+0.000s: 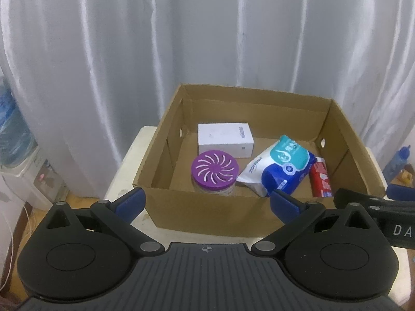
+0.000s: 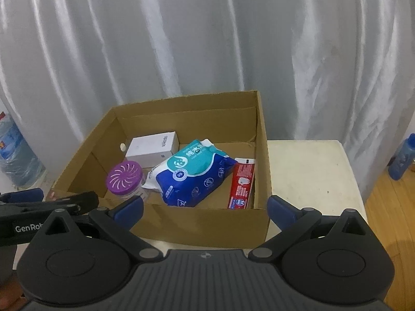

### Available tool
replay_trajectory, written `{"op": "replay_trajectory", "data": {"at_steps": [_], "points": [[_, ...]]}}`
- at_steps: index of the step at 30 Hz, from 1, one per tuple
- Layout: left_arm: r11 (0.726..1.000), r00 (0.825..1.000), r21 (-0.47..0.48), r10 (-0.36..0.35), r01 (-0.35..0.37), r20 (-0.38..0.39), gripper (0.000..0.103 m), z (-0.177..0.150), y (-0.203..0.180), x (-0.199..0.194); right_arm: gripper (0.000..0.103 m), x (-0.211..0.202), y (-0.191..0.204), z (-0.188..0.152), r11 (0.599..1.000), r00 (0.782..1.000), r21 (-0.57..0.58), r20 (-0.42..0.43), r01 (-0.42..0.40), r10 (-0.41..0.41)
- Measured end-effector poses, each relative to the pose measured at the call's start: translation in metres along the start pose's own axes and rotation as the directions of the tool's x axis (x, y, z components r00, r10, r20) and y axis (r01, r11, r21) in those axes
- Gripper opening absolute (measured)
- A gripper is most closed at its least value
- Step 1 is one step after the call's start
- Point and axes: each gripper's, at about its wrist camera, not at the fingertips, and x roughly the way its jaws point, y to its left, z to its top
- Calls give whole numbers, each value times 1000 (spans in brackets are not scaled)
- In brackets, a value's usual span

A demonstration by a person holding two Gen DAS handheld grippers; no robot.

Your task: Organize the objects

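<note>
Both claws are held spread wide and empty, just short of the near wall of the cardboard box point(image 1: 207, 212): left claw point(image 1: 206, 202), right claw point(image 2: 205, 208). The box sits on the pale desk point(image 2: 311, 171).

Four items are seen inside: white carton point(image 1: 225, 141) at the back, purple-lidded jar point(image 1: 214, 169) upright at front left, wipes pack point(image 2: 193, 175) tilted in the middle with one end just beside the jar, red toothpaste box point(image 2: 242, 182) flat along the right wall, touching the pack.

Judged: task nearly done or at tidy-up; no loose item is seen on the desk. If the pack is to be straightened, it should be gripped across its short side from above, clear of the jar.

Obstacles: the near wall blocks a low approach; the two claws are close together, so one should be moved at a time. Curtain point(image 1: 207, 39) behind, water bottle point(image 2: 15, 153) left, blue bottle point(image 2: 403, 156) right, all well apart.
</note>
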Motion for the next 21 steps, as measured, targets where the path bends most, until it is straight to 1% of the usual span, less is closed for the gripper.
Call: {"op": "replay_trajectory", "data": {"at_steps": [21], "points": [[999,1000,27,19,-19,2,103,1,-3,-4,103,-1,-3,-3,1000,999,26,-33,-9,10]]}}
